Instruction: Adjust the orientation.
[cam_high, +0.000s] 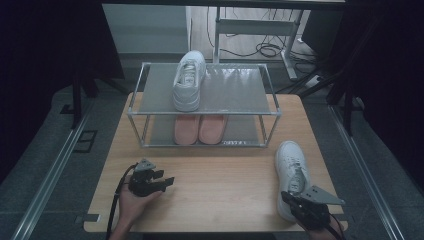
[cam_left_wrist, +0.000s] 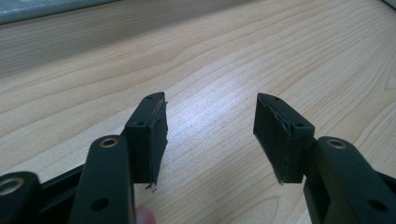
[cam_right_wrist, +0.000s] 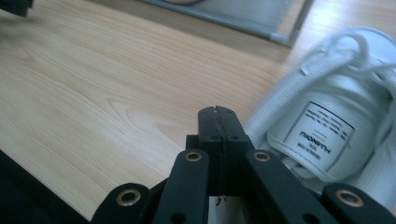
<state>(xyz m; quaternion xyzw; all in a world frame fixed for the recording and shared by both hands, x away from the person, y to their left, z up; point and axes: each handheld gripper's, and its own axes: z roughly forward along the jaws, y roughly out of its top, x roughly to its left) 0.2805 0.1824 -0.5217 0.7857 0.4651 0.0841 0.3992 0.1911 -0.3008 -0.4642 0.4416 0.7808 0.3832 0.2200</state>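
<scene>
In the high view, the right tool (cam_high: 295, 201) sits at the lower right of the frame, its jaws clenched together with nothing between them, right at the heel of a white sneaker (cam_high: 291, 172) that lies on the bench (cam_high: 220, 180) along its right edge, toe pointing up the frame. The left tool (cam_high: 162, 181) rests at lower left in the person's hand, jaws apart and empty. At the centre top stands a metal shoe rack (cam_high: 235, 95) with a second white sneaker (cam_high: 188, 80) on its upper shelf and a pair of pink shoes (cam_high: 200, 129) on the lower one.

In the left gripper view, the two black jaws stand well apart over bare wood.

In the right gripper view, the jaws are pressed flat together at lower centre; the white sneaker (cam_right_wrist: 336, 126), its tongue label showing, lies just to their right.
</scene>
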